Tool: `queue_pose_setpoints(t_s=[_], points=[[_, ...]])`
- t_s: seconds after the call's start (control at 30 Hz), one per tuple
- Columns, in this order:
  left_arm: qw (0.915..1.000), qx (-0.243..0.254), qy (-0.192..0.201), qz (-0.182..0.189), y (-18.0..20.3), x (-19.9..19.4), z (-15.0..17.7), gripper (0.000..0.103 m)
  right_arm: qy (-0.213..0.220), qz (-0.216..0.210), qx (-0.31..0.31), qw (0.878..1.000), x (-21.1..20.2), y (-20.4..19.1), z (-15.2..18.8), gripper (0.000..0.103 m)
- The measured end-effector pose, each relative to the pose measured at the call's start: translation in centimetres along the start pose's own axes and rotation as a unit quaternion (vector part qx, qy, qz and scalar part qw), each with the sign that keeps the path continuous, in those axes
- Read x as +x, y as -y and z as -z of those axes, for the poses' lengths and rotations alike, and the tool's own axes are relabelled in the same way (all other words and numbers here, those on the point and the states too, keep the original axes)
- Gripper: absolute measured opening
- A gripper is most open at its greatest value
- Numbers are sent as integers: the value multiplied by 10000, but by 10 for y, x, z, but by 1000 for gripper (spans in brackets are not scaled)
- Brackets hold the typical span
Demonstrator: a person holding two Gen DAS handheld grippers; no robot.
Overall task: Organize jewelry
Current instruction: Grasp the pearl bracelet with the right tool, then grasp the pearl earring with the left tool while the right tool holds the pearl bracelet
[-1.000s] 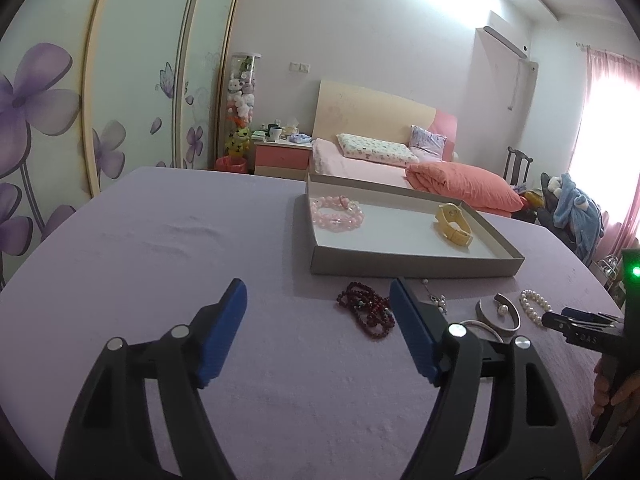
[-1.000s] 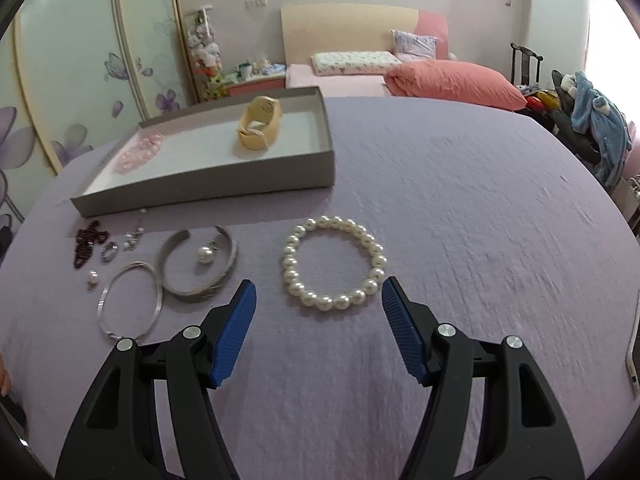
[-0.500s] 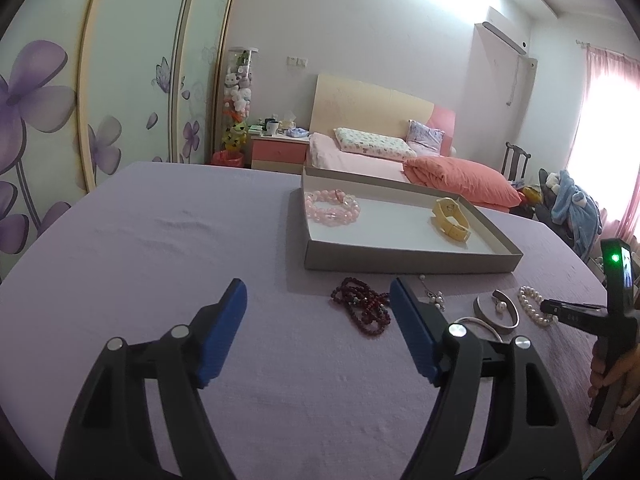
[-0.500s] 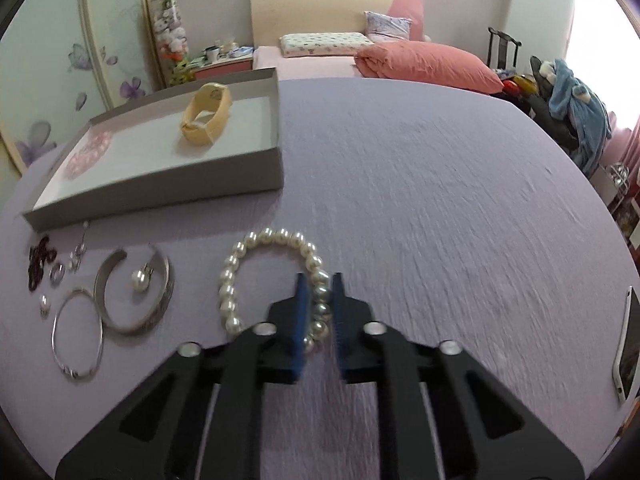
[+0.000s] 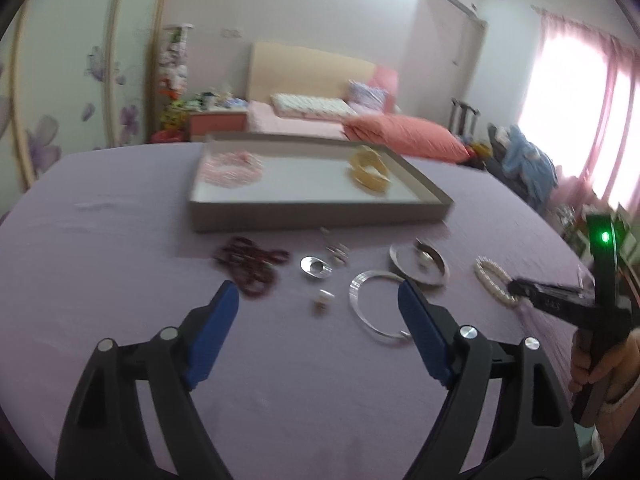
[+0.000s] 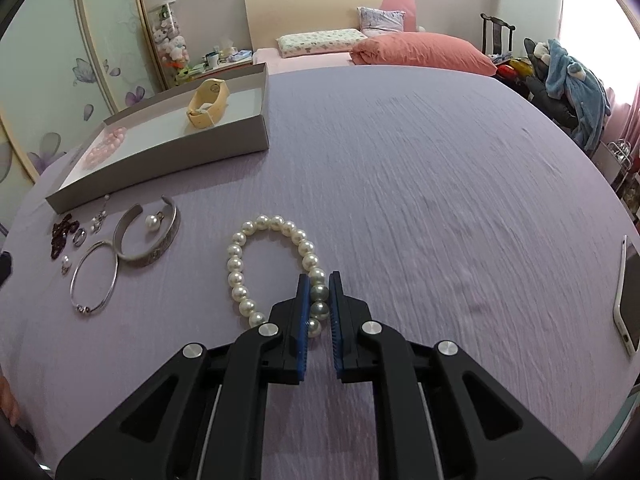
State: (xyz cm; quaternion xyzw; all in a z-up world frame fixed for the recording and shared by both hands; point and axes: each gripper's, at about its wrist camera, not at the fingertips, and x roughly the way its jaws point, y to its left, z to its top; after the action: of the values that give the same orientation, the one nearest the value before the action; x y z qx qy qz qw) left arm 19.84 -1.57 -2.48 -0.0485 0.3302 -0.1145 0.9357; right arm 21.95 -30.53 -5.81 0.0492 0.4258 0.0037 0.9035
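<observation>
— Since a second ago, what has moved?
— Both hands. The right hand-held gripper (image 6: 319, 294) stood wide apart over the pearl bracelet (image 6: 276, 270) then; now its blue pads are closed on the near side of that bracelet, with a few pearls pinched between them. The left hand-held gripper (image 5: 319, 302) has swung toward the loose pieces, and its jaws have just been opening wider, with nothing between them.
— Where does the pearl bracelet lie?
— On the purple bench (image 6: 420, 208), well in front of the grey tray (image 6: 168, 164) and off its right corner. Whether it is raised at all, I cannot tell.
— And the rest, taken from the tray?
— Inside it, a pink bead bracelet (image 6: 105, 148) at the left end and a yellow watch (image 6: 208, 104) at the right end. Just in front of its near wall lie dark red beads (image 5: 250, 266), a small silver ring (image 5: 316, 269) and a pendant (image 5: 335, 248), too blurred to make out. Further out from the tray sit a wide silver cuff (image 6: 146, 236) with a pearl earring (image 6: 152, 222) inside its curve, and a thin silver bangle (image 6: 94, 278) touching the cuff's rim.
— Anything else on the bench?
— A white phone (image 6: 628, 300) at the far right edge, well apart from the tray.
</observation>
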Motion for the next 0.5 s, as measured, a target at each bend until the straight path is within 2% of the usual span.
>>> queue_pose_setpoints(t_s=[0.1, 0.17, 0.27, 0.4, 0.5], points=[[9997, 146, -179, -93, 12, 11, 3, 78, 1, -34, 7, 10000, 0, 1, 0, 11], [9994, 130, -306, -133, 14, 19, 3, 62, 0, -64, 11, 10000, 0, 2, -1, 11], [9990, 53, -417, -161, 15, 29, -1, 49, 1, -109, 37, 9999, 1, 3, -1, 11], [9979, 213, -538, -294, 21, 42, -5, 37, 4, -159, 66, 9999, 0, 9, 0, 11], [9962, 161, -802, -306, 20, 56, -6, 29, 5, -192, 80, 9998, -1, 12, 0, 11]])
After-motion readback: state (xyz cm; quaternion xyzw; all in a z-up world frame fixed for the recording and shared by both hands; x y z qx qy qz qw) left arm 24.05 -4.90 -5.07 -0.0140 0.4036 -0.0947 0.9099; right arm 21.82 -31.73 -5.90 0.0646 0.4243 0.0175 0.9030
